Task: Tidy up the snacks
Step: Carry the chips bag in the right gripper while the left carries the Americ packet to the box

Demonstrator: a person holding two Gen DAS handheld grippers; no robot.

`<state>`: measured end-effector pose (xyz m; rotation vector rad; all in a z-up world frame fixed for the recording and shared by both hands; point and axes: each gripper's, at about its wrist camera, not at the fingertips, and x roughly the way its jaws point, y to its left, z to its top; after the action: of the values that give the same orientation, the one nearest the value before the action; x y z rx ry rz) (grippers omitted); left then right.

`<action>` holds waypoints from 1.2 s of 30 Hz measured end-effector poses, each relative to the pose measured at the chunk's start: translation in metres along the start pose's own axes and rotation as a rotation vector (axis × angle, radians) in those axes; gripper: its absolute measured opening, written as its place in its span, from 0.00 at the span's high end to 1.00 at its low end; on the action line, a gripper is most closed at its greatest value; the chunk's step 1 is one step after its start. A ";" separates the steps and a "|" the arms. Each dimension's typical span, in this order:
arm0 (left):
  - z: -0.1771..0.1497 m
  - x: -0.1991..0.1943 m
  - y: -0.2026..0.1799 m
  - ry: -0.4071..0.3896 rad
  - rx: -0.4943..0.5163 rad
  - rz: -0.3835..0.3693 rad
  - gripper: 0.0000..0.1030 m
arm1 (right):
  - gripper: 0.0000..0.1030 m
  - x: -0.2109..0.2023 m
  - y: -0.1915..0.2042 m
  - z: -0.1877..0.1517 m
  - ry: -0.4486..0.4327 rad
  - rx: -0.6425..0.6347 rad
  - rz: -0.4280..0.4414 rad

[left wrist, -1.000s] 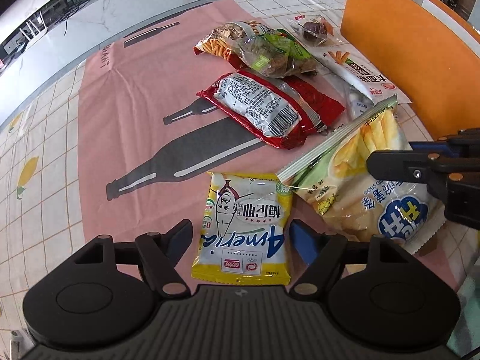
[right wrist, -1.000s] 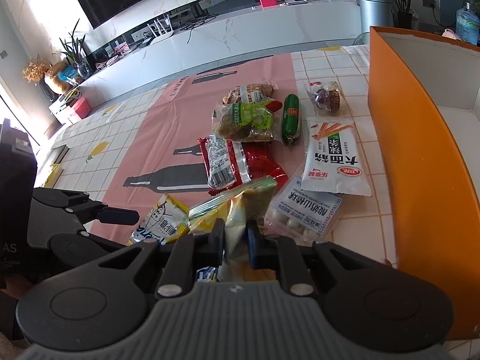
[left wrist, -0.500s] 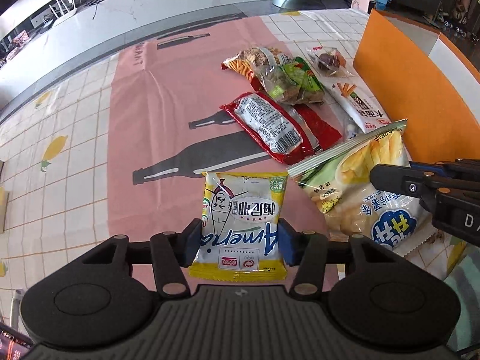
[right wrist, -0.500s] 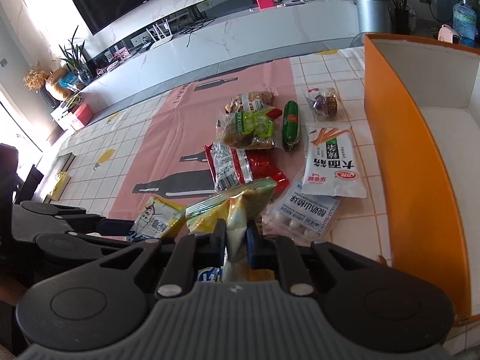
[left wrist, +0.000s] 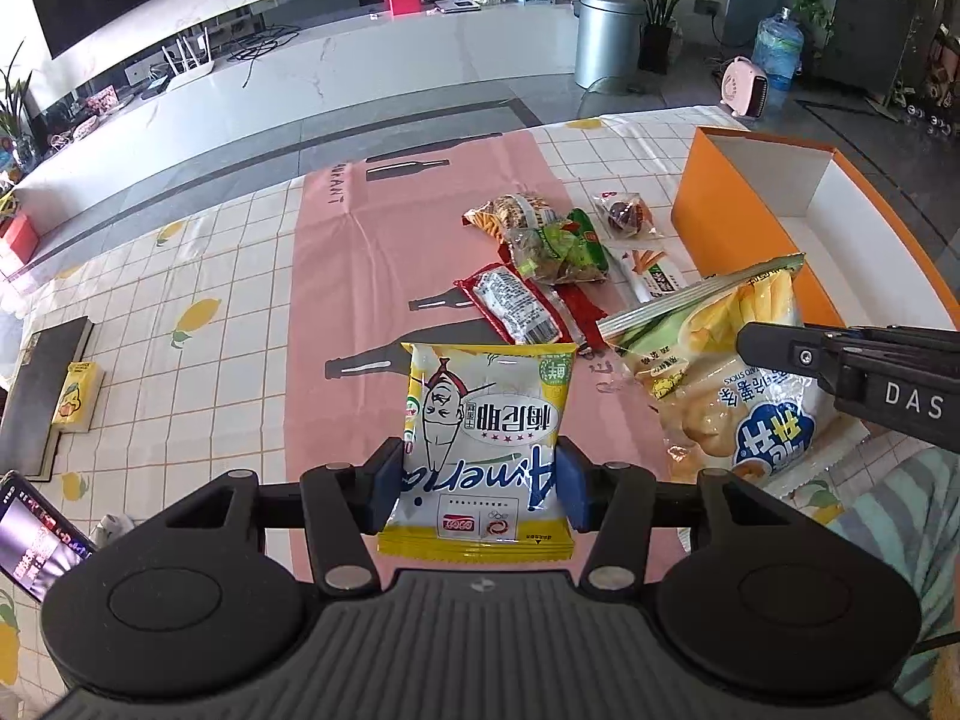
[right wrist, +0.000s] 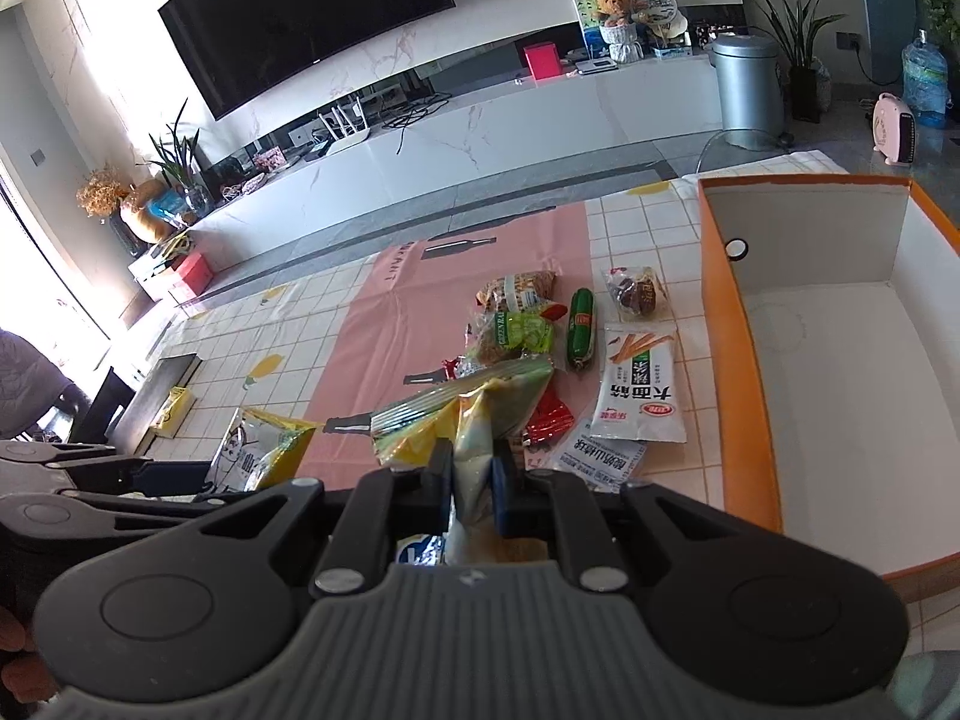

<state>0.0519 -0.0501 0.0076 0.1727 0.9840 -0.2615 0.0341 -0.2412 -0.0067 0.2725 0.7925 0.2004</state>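
Yellow snack packet (left wrist: 483,450) pinched in left hand-held gripper (left wrist: 480,483), off the bench (left wrist: 198,276); fries bag (right wrist: 465,414) clamped in right hand-held gripper (right wrist: 471,480). Orange box (right wrist: 729,372) at right edge unfilled, other snacks unsorted. Both lifted higher than a second ago.

A big dark television (right wrist: 312,18) hangs on the wall; a silver bin (right wrist: 747,81) stands beside a potted plant (right wrist: 801,30), and a teddy bear (right wrist: 612,6) sits on the counter
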 end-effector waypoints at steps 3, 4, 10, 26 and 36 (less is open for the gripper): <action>0.002 -0.008 -0.012 0.000 0.006 -0.022 0.42 | 0.92 -0.017 -0.007 0.003 -0.017 -0.021 -0.022; 0.005 -0.011 -0.016 -0.005 0.012 -0.024 0.42 | 0.92 -0.024 -0.010 0.006 -0.025 -0.026 -0.031; 0.034 -0.033 -0.057 -0.051 0.055 -0.112 0.42 | 0.92 -0.069 -0.044 0.043 -0.075 -0.032 -0.107; 0.074 0.027 -0.206 0.028 0.337 -0.250 0.42 | 0.92 -0.085 -0.173 0.069 0.017 0.040 -0.310; 0.077 0.080 -0.254 0.144 0.636 -0.190 0.42 | 0.92 -0.019 -0.217 0.067 0.212 0.054 -0.265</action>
<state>0.0810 -0.3243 -0.0243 0.6864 1.0350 -0.7429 0.0857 -0.4628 -0.0168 0.1961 1.0355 -0.0424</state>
